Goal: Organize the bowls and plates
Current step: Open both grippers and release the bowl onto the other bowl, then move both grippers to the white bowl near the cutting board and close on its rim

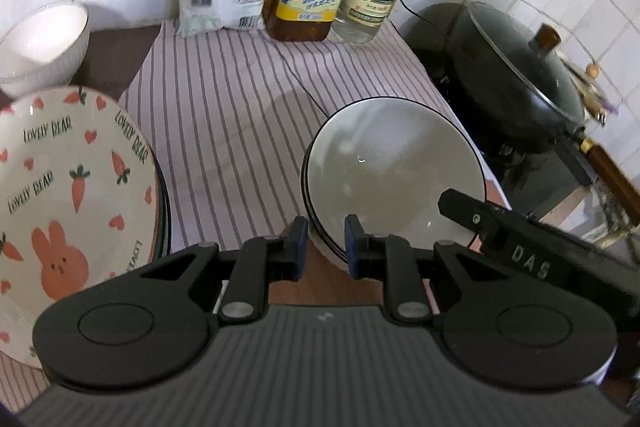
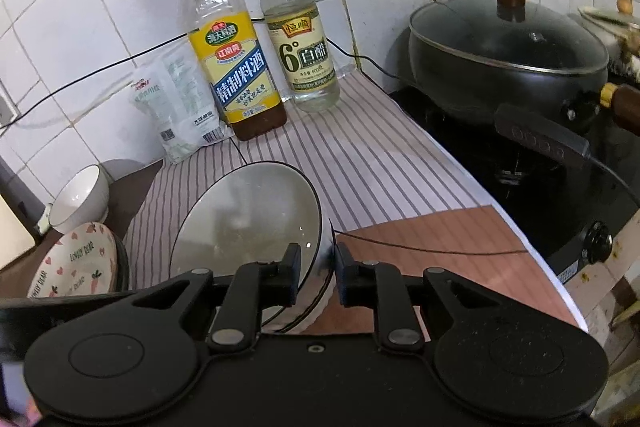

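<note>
A grey bowl (image 1: 392, 163) with a black rim, nested on another like it, is tilted up over the striped cloth (image 1: 224, 115). My left gripper (image 1: 326, 247) is shut on its near left rim. My right gripper (image 2: 318, 267) is shut on the wall of the same bowl (image 2: 248, 219), and one of its fingers (image 1: 472, 215) reaches in from the right in the left wrist view. A cream plate with carrots and a rabbit (image 1: 72, 179) tops a stack of dark plates at the left (image 2: 76, 263). Behind it stands a white bowl (image 1: 44, 43) (image 2: 80, 199).
Against the tiled wall stand a yellow-labelled bottle (image 2: 236, 75), a clear vinegar bottle (image 2: 304, 43) and a white bag (image 2: 176, 107). A black wok with a glass lid (image 2: 508, 55) sits on the stove at the right. A thin black cable (image 2: 432, 247) crosses the counter.
</note>
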Available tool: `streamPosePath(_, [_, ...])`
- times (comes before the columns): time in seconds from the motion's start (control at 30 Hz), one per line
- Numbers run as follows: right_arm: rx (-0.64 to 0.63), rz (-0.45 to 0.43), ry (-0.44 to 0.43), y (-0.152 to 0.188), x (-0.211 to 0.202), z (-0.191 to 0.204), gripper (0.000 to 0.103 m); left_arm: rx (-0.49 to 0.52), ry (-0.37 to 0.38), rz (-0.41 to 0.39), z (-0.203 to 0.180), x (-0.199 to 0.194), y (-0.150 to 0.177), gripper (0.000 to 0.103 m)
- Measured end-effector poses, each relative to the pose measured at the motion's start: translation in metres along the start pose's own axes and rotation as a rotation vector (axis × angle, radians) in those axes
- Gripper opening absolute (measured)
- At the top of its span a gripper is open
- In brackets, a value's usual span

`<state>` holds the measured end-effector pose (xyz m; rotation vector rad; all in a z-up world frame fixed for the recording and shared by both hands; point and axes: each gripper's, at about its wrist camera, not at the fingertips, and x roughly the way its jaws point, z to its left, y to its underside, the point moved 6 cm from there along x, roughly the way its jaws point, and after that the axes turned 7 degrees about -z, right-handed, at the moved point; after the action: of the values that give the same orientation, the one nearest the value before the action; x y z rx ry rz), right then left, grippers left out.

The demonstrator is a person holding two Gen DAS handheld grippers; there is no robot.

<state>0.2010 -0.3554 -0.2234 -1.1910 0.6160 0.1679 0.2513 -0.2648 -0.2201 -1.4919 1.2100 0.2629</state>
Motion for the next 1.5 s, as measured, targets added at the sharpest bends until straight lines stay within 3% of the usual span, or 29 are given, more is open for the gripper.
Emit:
streamPosePath(0.17, [-0.009, -0.002, -0.008, 0.0, 0.002, -0.002, 0.022, -0.05, 0.025, 0.001, 0.008, -0.001, -0.001, 0.019])
streamPosePath(0.3, [0.013, 0.046, -0.007, 0.005, 0.008, -0.005, 0.023, -0.055, 0.023, -0.014, 0.011, -0.007, -0.002, 0.018])
streamPosePath(0.47, [-0.009, 0.024, 0.002, 0.004, -0.003, 0.001, 0.025, -0.027, 0.025, -0.044, 0.014, -0.025, -0.007, 0.018])
streamPosePath(0.67, [-0.044, -0.06, -0.001, -0.01, -0.039, 0.018, 0.025, -0.008, 0.046, -0.11, 0.023, -0.064, -0.017, 0.018])
streamPosePath(0.87, [-0.023, -0.113, -0.142, -0.026, -0.072, 0.053, 0.025, 0.014, 0.009, -0.199, 0.048, -0.113, -0.025, 0.019])
streamPosePath(1.1, [-0.053, -0.106, -0.291, -0.03, -0.086, 0.11, 0.025, 0.017, -0.05, -0.28, 0.09, -0.163, -0.033, 0.019])
streamPosePath(1.3, [-0.093, -0.06, -0.384, -0.023, -0.074, 0.159, 0.026, 0.008, -0.099, -0.35, 0.126, -0.187, -0.053, 0.02])
streamPosePath(1.5, [-0.172, -0.042, -0.442, -0.024, -0.05, 0.204, 0.037, 0.019, -0.151, -0.381, 0.162, -0.187, -0.071, 0.027])
